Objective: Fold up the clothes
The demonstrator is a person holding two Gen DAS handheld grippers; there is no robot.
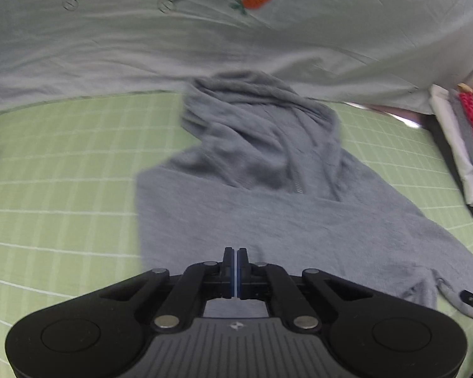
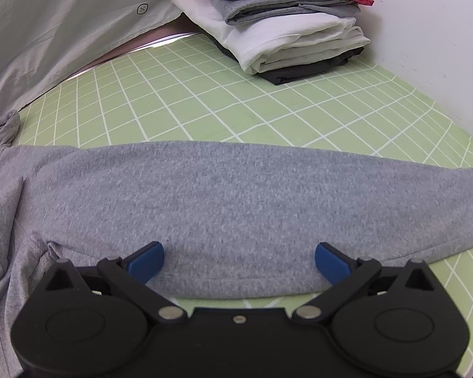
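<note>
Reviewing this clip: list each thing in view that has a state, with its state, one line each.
left gripper: shut, nothing visibly between its fingers, over the grey garment.
right gripper: open wide, low over the sleeve.
grey garment: spread on the green grid mat, upper part bunched, not yet folded.
sleeve: laid out flat.
stack of clothes: folded, piled at the mat's far corner.

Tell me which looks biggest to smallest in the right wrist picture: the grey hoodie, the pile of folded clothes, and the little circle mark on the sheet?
1. Grey hoodie, though it lies nearest the camera, so that inflates it.
2. Pile of folded clothes.
3. Circle mark, by far the smallest.
</note>
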